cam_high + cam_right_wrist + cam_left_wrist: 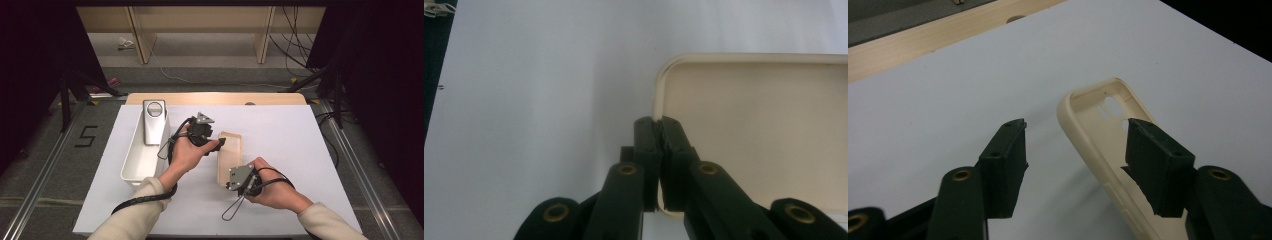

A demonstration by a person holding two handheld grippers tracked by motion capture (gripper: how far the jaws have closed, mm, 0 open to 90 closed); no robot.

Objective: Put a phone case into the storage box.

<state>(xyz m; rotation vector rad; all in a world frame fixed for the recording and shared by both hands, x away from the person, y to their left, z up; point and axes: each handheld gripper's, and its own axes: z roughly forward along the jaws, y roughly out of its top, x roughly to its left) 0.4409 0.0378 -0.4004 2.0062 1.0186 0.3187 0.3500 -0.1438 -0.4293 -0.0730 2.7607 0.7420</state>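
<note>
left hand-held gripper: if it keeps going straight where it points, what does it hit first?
Probably the cream phone case: its side wall sits between the open jaws of the left hand-held gripper, one pad already inside the shell. Past it lies bare white table. Depth is unclear.

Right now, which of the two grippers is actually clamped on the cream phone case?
The right gripper: its jaws are pinched shut on the rim of the cream phone case. The left gripper only straddles the case's other edge, jaws apart, pads not pressing.
</note>
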